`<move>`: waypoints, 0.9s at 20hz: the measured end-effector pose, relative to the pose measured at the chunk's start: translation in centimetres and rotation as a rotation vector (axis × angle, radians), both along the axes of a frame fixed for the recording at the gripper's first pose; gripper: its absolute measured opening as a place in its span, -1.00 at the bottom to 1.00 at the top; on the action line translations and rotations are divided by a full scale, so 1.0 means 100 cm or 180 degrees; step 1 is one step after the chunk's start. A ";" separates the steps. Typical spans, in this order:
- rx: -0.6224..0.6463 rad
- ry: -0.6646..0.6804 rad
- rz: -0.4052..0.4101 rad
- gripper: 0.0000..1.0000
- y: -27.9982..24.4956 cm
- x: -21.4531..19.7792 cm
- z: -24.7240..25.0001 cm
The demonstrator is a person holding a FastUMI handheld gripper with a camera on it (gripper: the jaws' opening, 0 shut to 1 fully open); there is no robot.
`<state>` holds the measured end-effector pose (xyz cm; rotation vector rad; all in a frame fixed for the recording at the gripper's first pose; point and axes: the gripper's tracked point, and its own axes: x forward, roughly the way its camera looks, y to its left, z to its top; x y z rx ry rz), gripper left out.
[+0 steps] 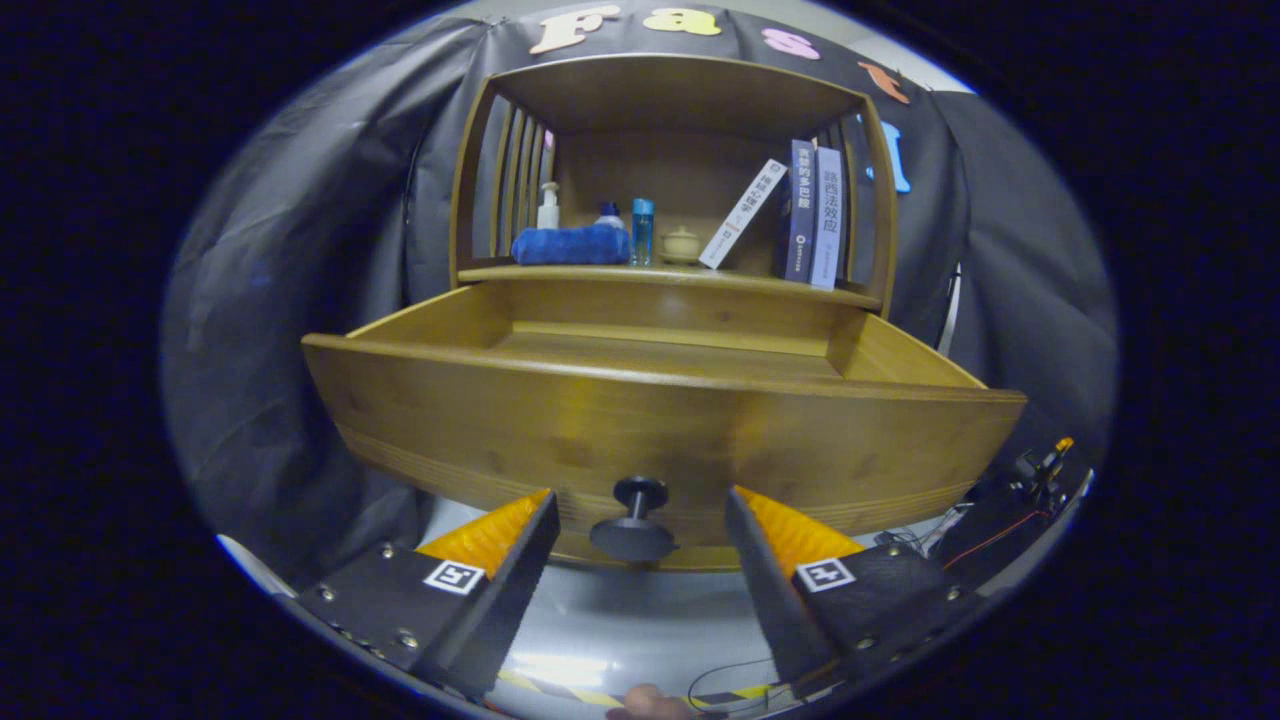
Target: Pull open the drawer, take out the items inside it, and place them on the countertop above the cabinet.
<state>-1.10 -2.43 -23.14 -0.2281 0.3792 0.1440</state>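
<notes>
The drawer (pixel 660 420) stands pulled out, its knob (pixel 636 515) between the spread fingers of the tool (pixel 640 545), which grip nothing. The bare drawer floor shows; nothing visible lies on it, though the front panel hides the near part. To do the next step well, lift the tool over the front panel and check that hidden strip. On the worktop (pixel 660 272) at 12 o'clock sit a towel (pixel 570 245), bottles and books (pixel 810 215). The tool points level at the drawer front, low.
</notes>
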 end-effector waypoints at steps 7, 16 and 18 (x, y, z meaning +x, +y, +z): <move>0.0491 0.0275 -0.0291 0.98 0.004 0.008 0.047; 0.0741 0.0194 -0.0261 1.00 0.029 0.045 0.130; 0.0651 0.0275 -0.0172 1.00 0.039 0.063 0.131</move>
